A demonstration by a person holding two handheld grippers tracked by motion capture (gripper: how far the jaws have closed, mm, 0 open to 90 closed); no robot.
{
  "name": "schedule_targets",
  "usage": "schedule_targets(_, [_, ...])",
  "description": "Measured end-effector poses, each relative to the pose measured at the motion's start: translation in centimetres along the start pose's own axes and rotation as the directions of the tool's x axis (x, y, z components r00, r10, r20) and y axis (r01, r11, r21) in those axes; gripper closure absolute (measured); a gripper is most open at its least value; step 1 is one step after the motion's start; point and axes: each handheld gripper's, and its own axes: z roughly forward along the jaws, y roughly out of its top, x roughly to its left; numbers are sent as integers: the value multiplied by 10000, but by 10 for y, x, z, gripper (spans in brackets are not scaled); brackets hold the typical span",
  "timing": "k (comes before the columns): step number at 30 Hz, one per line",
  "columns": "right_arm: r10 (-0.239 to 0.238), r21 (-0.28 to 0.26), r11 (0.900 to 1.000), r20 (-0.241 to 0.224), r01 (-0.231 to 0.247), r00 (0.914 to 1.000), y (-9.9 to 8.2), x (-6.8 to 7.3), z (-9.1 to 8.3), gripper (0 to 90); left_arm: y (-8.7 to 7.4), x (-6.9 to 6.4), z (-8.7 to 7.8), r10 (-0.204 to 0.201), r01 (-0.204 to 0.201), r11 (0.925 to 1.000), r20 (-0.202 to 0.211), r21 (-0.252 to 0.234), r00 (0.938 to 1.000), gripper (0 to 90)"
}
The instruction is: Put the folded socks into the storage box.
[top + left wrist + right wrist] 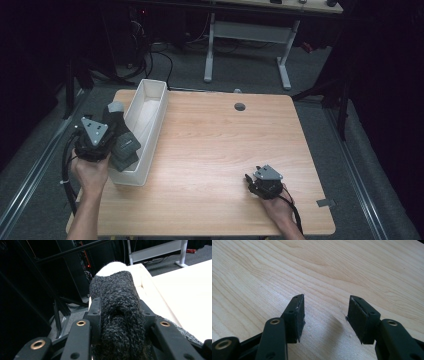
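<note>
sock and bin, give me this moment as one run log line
left gripper: shut on sock | sock: held at near end of white bin | right gripper: open, nothing between jaws, over table

wooden table [225, 150], white-legged desk [245, 35] behind, grey carpet [370, 165].

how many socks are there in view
1: a dark grey knitted sock with a white tip, clamped in the left gripper over the white bin's near end. More could lie hidden inside the bin.
</note>
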Motion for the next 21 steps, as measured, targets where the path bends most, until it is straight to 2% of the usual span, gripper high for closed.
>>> schedule_targets(3, [21, 23, 10000, -12, -21, 10000, 0, 0, 0, 475, -2, -2, 5, -63, 62, 10000, 12, 57, 10000, 639])
schedule_targets(5, [19, 22, 10000, -11, -19, 10000, 0, 0, 0, 475, -6, -4, 11, 148, -148, 9998, -44, 90, 9999, 639])
schedule_targets(10, [43, 16, 10000, -31, -43, 10000, 0, 0, 0, 475, -16, -1, 17, 212, -211, 9997, -116, 105, 9997, 638])
schedule_targets(17, [45, 17, 10000, -31, -45, 10000, 0, 0, 0, 475, -29, -2, 3, 363, -364, 9992, 51, 180, 9993, 633])
schedule_targets(19, [69, 24, 10000, -31, -69, 10000, 0, 0, 0, 475, -31, -4, 0, 293, -295, 9992, 95, 254, 9995, 630])
schedule_targets(21, [43, 15, 10000, -32, -43, 10000, 0, 0, 0, 475, -32, -4, -5, -17, 14, 9996, 126, 272, 9999, 623])
